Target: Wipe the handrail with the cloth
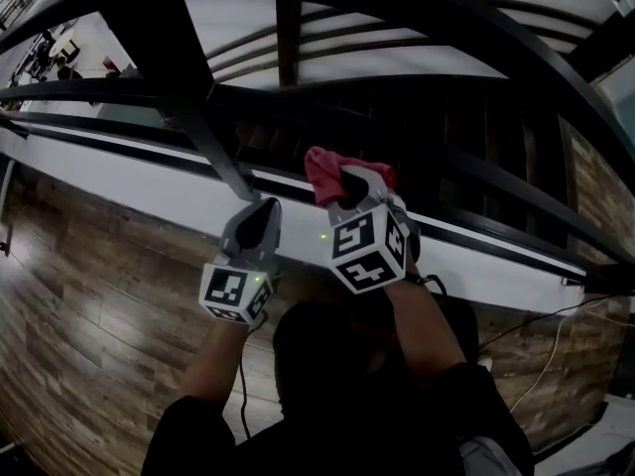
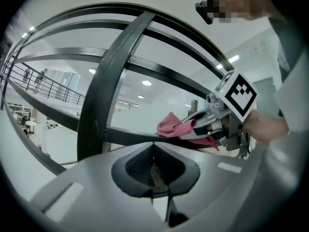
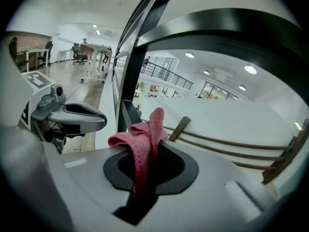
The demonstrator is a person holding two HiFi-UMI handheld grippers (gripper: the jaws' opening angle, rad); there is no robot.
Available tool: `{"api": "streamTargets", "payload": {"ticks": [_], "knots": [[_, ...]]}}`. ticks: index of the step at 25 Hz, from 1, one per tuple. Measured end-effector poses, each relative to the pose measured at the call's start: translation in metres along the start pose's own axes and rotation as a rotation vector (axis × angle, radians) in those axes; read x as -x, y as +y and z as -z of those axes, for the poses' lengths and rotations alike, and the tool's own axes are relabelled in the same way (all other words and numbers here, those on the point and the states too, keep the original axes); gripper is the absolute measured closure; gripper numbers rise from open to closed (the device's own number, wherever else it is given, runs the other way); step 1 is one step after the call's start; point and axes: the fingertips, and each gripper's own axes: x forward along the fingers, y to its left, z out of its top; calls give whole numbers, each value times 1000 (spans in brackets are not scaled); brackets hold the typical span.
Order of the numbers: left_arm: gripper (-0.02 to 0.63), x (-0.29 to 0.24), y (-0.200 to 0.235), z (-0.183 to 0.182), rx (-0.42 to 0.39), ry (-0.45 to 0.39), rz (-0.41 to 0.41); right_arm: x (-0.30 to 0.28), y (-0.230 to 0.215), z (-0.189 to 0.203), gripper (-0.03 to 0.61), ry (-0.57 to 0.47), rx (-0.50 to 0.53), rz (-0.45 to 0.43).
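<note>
The right claw (image 3: 150, 154) is clenched on the pink cloth (image 3: 145, 137), whose bunched tip pokes out past the jaws at a dark bar of the handrail (image 2: 126, 137). The left claw (image 2: 153, 167) is closed on nothing just beside it. To wipe well, I judge the grip should be firm, with the tip pressed flat on the bar and drawn along it in long overlapping strokes, minding the upright post (image 2: 104, 95). Below are a white ledge (image 1: 129, 181) and a wood-plank floor (image 1: 89, 296), and beyond the railing is a bright open hall.
</note>
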Motion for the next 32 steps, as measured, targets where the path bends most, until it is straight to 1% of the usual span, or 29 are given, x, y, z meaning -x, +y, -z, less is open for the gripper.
{"api": "streamTargets", "payload": {"ticks": [6,9,13,17,19,23,26,28,29,31,32], "knots": [[614,9,21,7,15,-25,-56,-17,21,-29,529,2,119,-12],[614,15,29,10,15,-30,-76,-26,33,-42,529,0,118,-51],[614,23,39,15,20,-11,-100,-35,42,-55,529,-6,103,-85],[614,35,46,19,10,-4,-119,-47,57,-68,529,16,173,-78],[614,39,46,21,18,-10,-135,-50,63,-74,529,25,211,-83],[614,43,43,20,29,-28,-154,-54,64,-84,529,1,252,-67],[614,52,44,20,15,-22,-165,-57,66,-88,529,-30,285,-64],[614,60,45,18,2,-23,-179,-54,75,-90,529,-91,272,-114],[614,63,45,17,-3,-26,-187,-47,82,-91,529,-139,236,-164],[614,69,47,15,-11,-33,-204,-25,96,-97,529,-256,123,-281],[614,71,48,14,-14,-38,-213,-12,101,-100,529,-314,75,-324]]}}
